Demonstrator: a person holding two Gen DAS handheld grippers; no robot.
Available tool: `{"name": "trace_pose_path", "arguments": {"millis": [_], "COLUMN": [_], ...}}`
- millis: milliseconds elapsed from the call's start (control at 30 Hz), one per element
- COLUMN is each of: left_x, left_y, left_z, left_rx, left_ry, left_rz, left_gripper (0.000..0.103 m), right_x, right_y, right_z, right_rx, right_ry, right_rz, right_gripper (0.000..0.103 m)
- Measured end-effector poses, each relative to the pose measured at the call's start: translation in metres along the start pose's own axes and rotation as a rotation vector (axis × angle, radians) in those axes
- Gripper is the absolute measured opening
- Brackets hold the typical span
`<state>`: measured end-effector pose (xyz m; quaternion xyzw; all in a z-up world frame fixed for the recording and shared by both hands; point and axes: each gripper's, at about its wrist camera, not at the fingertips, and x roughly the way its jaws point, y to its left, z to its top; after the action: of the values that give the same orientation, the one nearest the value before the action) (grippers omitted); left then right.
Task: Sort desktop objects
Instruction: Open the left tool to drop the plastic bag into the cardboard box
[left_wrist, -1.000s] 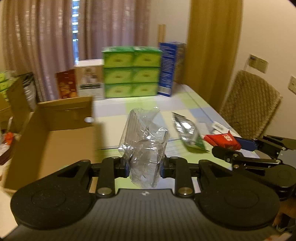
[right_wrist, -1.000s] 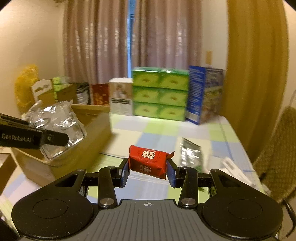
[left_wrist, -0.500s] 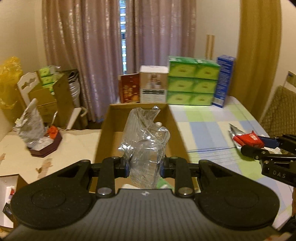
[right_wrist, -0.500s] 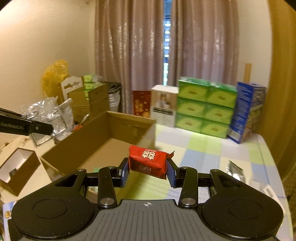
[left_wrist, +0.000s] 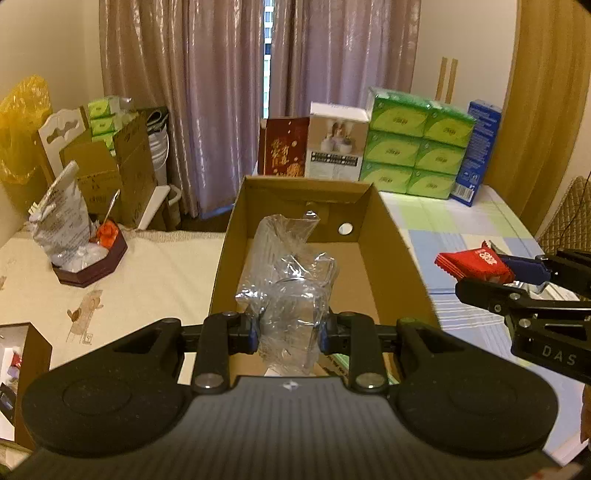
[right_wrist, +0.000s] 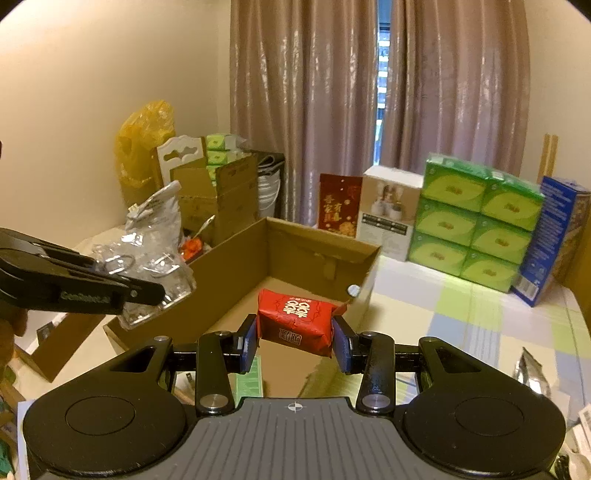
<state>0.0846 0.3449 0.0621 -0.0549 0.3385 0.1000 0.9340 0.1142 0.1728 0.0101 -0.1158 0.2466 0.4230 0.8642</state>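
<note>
My left gripper (left_wrist: 289, 334) is shut on a crumpled clear plastic wrapper (left_wrist: 288, 280) and holds it over the near end of an open cardboard box (left_wrist: 395, 236). My right gripper (right_wrist: 294, 339) is shut on a red packet with white characters (right_wrist: 297, 319) and holds it above the near right corner of the same box (right_wrist: 236, 273). In the left wrist view the red packet (left_wrist: 472, 264) and the right gripper (left_wrist: 517, 280) hang just right of the box. In the right wrist view the left gripper (right_wrist: 147, 291) with the wrapper (right_wrist: 147, 266) is at the left.
Stacked green tissue packs (left_wrist: 417, 151), a white carton (left_wrist: 336, 142), a red box (left_wrist: 284, 147) and a blue box (left_wrist: 476, 151) stand behind the cardboard box. A dark tray with a plastic bag (left_wrist: 88, 258) sits left. A silver pouch (right_wrist: 532, 373) lies on the checked tablecloth (right_wrist: 461, 321).
Both grippers swung left from the tabletop to the cardboard box, each still holding its item. The box now fills the centre of both views.
</note>
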Motion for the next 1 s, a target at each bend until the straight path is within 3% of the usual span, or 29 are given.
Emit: {"name": "trace_pose_path", "arguments": {"millis": [700,867,1000], "left_x": [0.046,0.052,0.051], "left_y": [0.011,0.013,0.019], "left_z": [-0.002,-0.003,-0.004], "left_rx": [-0.012,-0.007,-0.018], "left_ry": [0.042,0.027,0.019], "left_rz": [-0.010,0.014,0.023], "left_gripper": [0.024,0.031,0.031], "right_x": [0.040,0.043,0.044], "right_y": [0.001,0.000,0.001], "right_z": [-0.004,-0.005,-0.005], "right_rx": [-0.004,-0.003,-0.003], "right_ry": [0.036,0.040,0.042], "right_rz": [0.014,0.011,0.018], "right_gripper": [0.039,0.039,0.039]}}
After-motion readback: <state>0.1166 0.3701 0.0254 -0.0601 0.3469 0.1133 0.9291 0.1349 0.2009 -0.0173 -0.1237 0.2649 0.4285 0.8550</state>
